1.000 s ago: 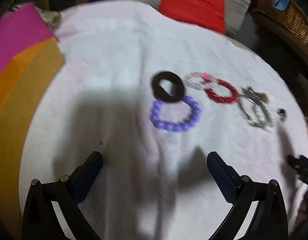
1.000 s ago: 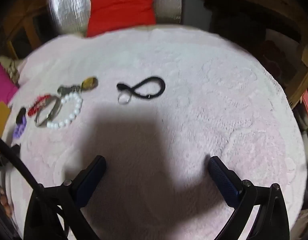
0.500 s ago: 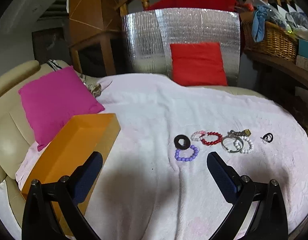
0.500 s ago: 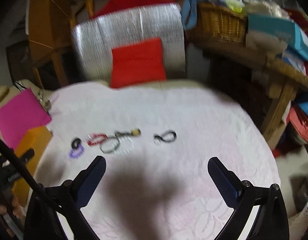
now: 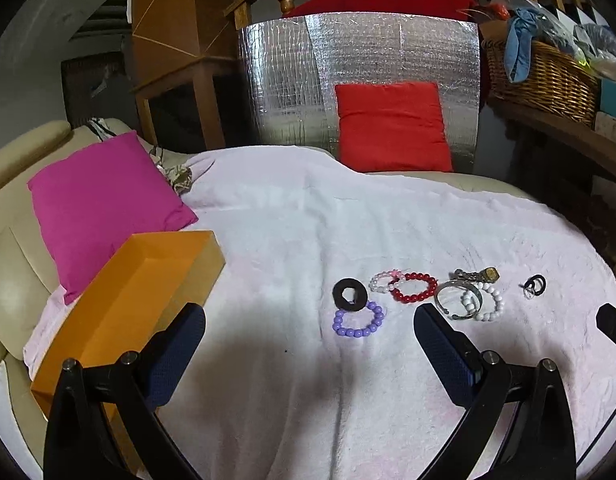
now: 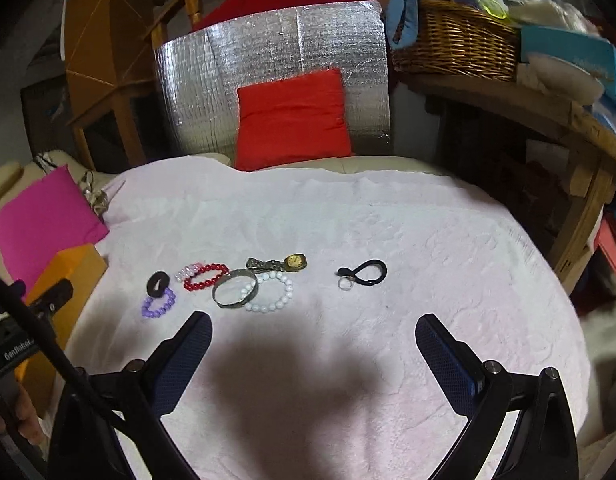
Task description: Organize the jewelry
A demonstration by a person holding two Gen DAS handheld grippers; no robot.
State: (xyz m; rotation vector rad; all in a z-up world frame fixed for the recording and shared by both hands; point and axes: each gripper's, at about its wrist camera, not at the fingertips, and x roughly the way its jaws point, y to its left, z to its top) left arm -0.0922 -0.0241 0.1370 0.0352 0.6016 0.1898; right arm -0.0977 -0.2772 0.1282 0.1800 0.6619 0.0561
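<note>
Task barely begun, by the look of it. All jewelry laid out in a loose row on the pink towel (image 5: 292, 240); nothing visible inside the orange box (image 5: 128, 300), though only part of its interior shows.

Left to right in the left wrist view:
- black hair tie (image 5: 350, 294), touching the purple bead bracelet (image 5: 359, 322) just below it
- small pink-white bead bracelet (image 5: 382, 282), overlapped by the red bead bracelet (image 5: 414, 287)
- silver bangle (image 5: 458, 302), overlapping the white bead bracelet (image 5: 484, 302)
- gold watch (image 5: 478, 275) lying just behind those two
- black cord loop with a small ring (image 5: 534, 285), off on its own to the right

Left gripper (image 5: 308, 344): jaws wide apart, empty, hovering over the towel short of the purple bracelet. Orange box just beside its left finger.

Right gripper (image 6: 312, 344): jaws wide apart, empty, aimed at bare towel between the white bracelet and the black cord loop (image 6: 364, 273).

Done: nothing confirmed. Left: presumably every piece into the box, which sits at the far left edge, well apart from the cord loop. Nearest picks: purple bracelet or hair tie for left, cord loop for right. Overlapping pairs likely to drag each other when lifted.
</note>
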